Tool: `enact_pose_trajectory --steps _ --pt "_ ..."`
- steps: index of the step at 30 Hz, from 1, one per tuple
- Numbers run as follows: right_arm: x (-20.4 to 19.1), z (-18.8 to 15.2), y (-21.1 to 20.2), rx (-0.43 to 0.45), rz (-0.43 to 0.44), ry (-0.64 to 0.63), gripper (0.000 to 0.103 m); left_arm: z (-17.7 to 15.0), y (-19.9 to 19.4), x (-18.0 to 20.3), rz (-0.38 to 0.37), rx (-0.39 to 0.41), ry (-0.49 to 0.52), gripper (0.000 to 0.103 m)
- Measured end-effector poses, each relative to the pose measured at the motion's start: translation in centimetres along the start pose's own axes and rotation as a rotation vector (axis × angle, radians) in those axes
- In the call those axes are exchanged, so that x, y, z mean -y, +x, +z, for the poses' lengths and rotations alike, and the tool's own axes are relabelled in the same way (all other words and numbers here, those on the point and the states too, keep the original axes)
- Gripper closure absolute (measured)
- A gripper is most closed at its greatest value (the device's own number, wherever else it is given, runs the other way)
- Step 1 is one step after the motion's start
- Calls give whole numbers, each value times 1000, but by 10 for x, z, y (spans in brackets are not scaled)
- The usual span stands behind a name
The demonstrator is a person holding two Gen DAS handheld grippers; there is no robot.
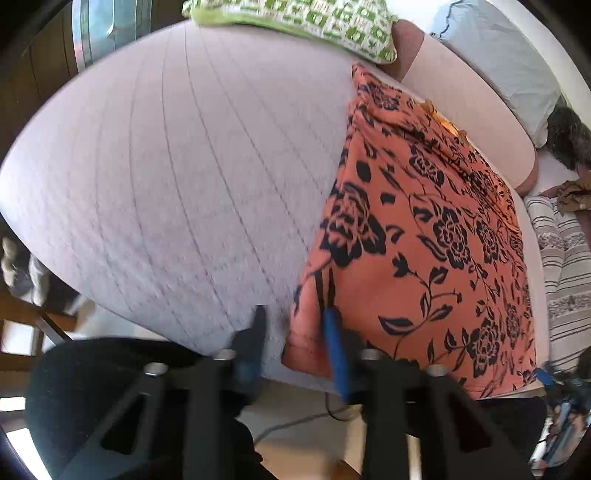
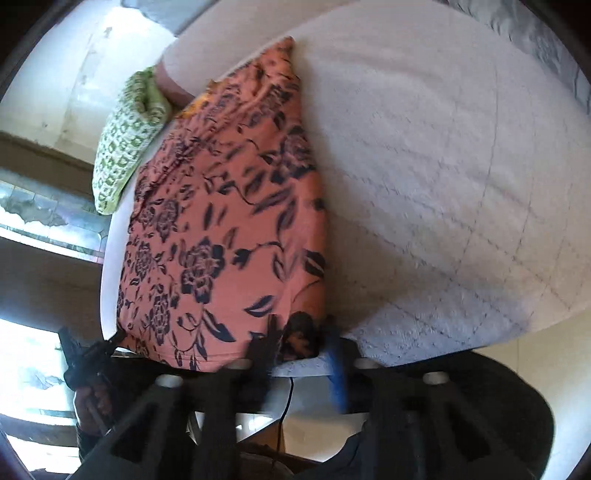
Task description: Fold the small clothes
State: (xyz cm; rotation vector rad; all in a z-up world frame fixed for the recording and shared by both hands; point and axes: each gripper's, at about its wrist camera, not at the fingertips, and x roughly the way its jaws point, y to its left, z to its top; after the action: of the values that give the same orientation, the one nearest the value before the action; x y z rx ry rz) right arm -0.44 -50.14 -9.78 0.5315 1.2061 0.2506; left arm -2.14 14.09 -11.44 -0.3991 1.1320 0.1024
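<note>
Both my grippers hover at the near edge of the bed point(image 1: 166, 166), jaws apart and gripping nothing. One orange flowered cloth point(image 1: 424, 240) lies flat ahead; its near corner sits between the left gripper point(image 1: 295, 325) jaws, its other near corner between the right gripper point(image 2: 301, 332) jaws. Beyond lies a green pillow point(image 1: 332, 26).

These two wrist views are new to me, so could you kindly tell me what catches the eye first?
The orange cloth with dark flowers stands out at once, spread flat near the front edge of a pale quilted bed. A green-and-white patterned pillow lies at the bed's far end, beyond the cloth. The left hand-held gripper and the right hand-held gripper each stand open at a near corner of the cloth.
</note>
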Motion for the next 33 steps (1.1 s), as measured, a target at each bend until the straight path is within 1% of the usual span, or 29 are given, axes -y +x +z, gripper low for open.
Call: enact_pose_trajectory --steps 1,2,4,5,6,7,8,9,10,12,14,15,17,19,20,22,25,27,28,29,30,31,33 --pt "0 2 -3 25 -15 -6 21 1 -1 2 14 16 8 48" --pt "2 5 -3 34 -29 -7 21 4 0 3 19 21 14 44" --pt "6 11 7 0 -11 8 21 4 9 5 25 -5 19 44" --pt "6 11 16 -24 -10 6 23 3 13 5 11 -27 24 49" --pt "5 9 27 -62 -8 8 34 1 17 7 -6 -44 35 81" --pt "5 7 32 -89 15 13 51 1 18 11 -2 -49 46 97" --pt "5 4 37 -106 42 31 90 1 16 10 -31 -49 37 96" --pt "6 1 34 -93 48 41 93 2 12 8 -52 -37 18 97" --pt "7 1 31 -82 66 55 93 3 7 8 -63 -27 13 97" --pt "12 5 20 -53 151 95 93 10 -7 6 -112 -4 0 97" --pt "12 11 10 -25 220 106 93 15 -17 6 -131 23 4 97" --pt "13 15 6 -12 246 121 93 19 -18 6 -132 21 -1 97" --pt "15 24 7 -3 293 148 93 24 -8 3 -145 -38 -37 97" --pt "13 31 10 -7 307 154 93 30 -2 6 -126 -78 -26 97" --pt "10 39 11 -10 319 152 93 36 -1 10 -131 -89 -19 97" --pt "-3 55 9 3 341 135 93 57 -15 18 -161 -55 8 97" --pt "-22 102 -3 51 386 88 93 111 -34 39 -209 21 55 97" --pt "-36 147 -5 93 415 53 93 150 -37 59 -233 73 94 97" --pt "-41 172 -4 115 425 43 93 175 -34 70 -244 101 105 97" --pt "-47 192 -2 133 429 39 93 195 -31 77 -252 122 111 97" --pt "-51 218 2 156 429 32 93 215 -24 85 -251 149 121 96" --pt "-53 248 10 179 422 33 93 238 -11 94 -244 169 130 96" --pt "-50 288 27 206 410 64 93 274 16 104 -245 187 119 96"
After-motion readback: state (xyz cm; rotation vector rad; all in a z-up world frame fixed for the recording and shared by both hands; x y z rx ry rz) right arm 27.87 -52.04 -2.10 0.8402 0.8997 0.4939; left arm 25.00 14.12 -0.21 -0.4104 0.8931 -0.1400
